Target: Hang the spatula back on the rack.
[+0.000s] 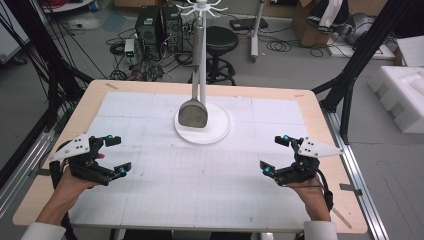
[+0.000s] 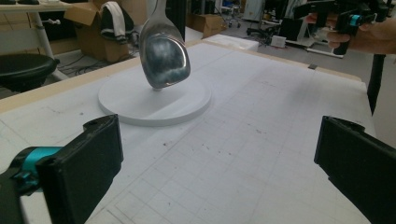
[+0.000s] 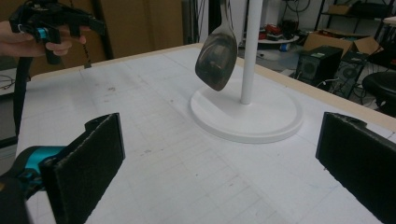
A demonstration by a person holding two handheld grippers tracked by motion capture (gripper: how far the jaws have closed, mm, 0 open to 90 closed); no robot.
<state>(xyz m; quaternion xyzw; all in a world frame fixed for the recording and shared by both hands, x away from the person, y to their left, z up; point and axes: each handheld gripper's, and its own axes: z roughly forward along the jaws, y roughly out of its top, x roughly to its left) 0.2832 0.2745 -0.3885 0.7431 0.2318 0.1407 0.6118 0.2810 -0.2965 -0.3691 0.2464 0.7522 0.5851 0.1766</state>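
- The metal spoon (image 1: 193, 113) hangs bowl-down from the white stand (image 1: 202, 55), its dull grey bowl just above the stand's round base (image 1: 220, 131) at the far middle of the worktop (image 1: 310, 107)
- In the left gripper view the spoon (image 2: 164, 55) shows a smooth, softly reflective hollow — a broad, rounded shape on a long flat handle
- The base is a flat white disc, matte, with a slim upright pole rising from it
- The left gripper (image 1: 113, 154) and the right gripper (image 1: 273, 154) rest low at the near corners, well apart from the spoon, each with its fingers spread wide and holding nothing
- Judged from this, the work is at its start: a reach toward the hanging spoon comes next — it calls for fingers closing on the thin handle and lifting it off its hook
- A white gridded mat (image 1: 165, 200) covers the pale wooden worktop
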